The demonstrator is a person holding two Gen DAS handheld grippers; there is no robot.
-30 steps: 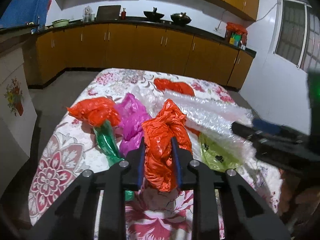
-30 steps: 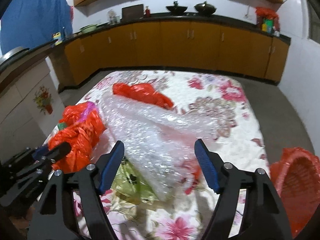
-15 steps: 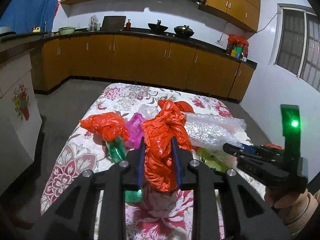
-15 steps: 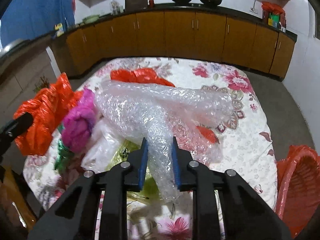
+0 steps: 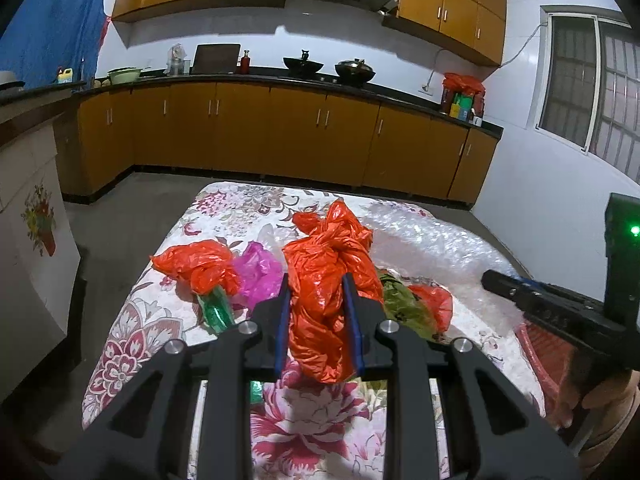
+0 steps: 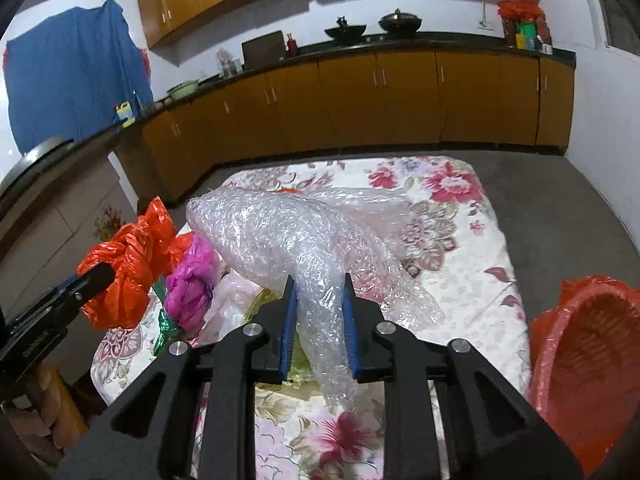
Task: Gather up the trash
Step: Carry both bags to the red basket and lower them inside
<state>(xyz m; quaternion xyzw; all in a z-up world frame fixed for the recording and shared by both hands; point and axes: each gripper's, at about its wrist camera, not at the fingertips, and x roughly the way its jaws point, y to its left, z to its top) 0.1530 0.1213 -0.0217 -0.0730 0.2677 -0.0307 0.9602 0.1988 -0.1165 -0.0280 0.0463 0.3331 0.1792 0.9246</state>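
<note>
The left tool (image 5: 318,322) is clamped on a knotted orange bag (image 5: 328,280); the right tool (image 6: 320,320) pinches a bubble wrap sheet (image 6: 288,236) trailing on the floral tabletop (image 6: 480,300). I judge it could snag, dragging the magenta bag (image 5: 258,272). Three more orange bags, one green bag (image 5: 216,310), one basket (image 6: 588,360).

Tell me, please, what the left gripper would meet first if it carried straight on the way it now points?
Probably nothing soon: the left gripper, shut on the orange plastic bag, points over the floral-covered table toward the orange cabinets beyond. Depth is unclear, so its hanging bag might brush the table.
</note>
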